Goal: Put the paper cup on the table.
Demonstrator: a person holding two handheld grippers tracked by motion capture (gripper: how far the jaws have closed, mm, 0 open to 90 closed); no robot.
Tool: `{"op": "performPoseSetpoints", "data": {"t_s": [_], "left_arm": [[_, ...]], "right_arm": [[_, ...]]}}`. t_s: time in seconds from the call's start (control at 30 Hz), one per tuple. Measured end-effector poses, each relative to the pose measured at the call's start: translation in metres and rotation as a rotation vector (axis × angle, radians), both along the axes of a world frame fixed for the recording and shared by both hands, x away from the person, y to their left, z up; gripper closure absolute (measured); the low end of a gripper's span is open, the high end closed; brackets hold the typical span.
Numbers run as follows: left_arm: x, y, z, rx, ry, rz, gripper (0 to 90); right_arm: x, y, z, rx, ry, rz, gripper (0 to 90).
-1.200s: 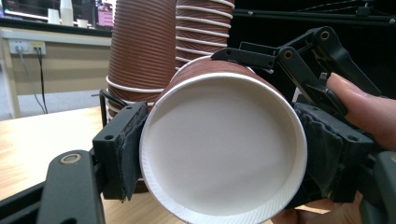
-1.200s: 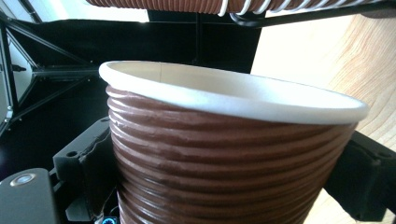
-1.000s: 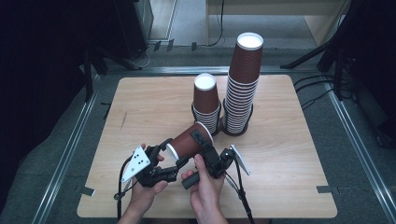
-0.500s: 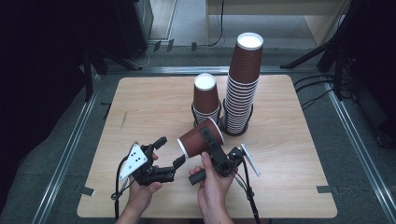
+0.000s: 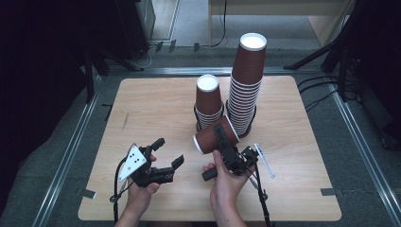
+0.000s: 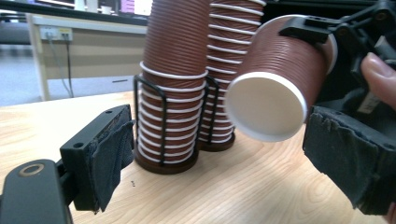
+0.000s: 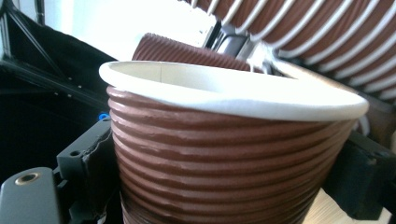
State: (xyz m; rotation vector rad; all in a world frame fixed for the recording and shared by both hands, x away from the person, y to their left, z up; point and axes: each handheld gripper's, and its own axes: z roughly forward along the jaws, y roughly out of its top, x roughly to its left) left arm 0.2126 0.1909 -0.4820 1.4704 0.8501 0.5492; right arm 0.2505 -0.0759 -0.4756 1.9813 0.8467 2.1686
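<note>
My right tongs (image 5: 221, 137) are clamped on a ribbed brown cup (image 5: 210, 136), one jaw on each side of its wall, holding it tipped on its side above the worktop (image 5: 156, 101), just in front of the short stack (image 5: 208, 101) in its wire holder. The cup's white base (image 6: 266, 106) faces my left tongs (image 5: 168, 152), which gape wide and hold nothing, off to the left near the front edge. The tall stack (image 5: 247, 80) stands just beside the short one.

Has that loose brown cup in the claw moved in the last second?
Yes. The cup held by the right claw has shifted right, nearer the tall stack, away from the left claw.
</note>
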Motion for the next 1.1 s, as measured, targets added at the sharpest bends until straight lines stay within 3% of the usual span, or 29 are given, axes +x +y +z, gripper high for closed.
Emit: {"op": "performPoseSetpoints", "data": {"t_s": [0.23, 0.47, 0.73, 0.9, 1.1], "left_arm": [[0.004, 0.012, -0.006, 0.013, 0.015, 0.046, 9.2], [0.008, 0.027, -0.014, 0.018, 0.044, 0.098, 9.2], [0.009, 0.046, -0.026, 0.025, 0.079, 0.183, 9.2], [0.010, 0.058, -0.031, 0.029, 0.100, 0.234, 9.2], [0.009, 0.067, -0.038, 0.064, 0.111, 0.282, 9.2]], "right_arm": [[0.001, -0.012, 0.000, -0.182, -0.055, -0.074, 10.6], [0.001, -0.023, 0.002, -0.325, -0.110, -0.123, 10.6], [0.003, -0.037, 0.000, -0.497, -0.144, -0.173, 10.7], [0.005, -0.046, -0.001, -0.570, -0.151, -0.198, 10.8], [0.007, -0.054, -0.002, -0.672, -0.188, -0.206, 10.9]]}}
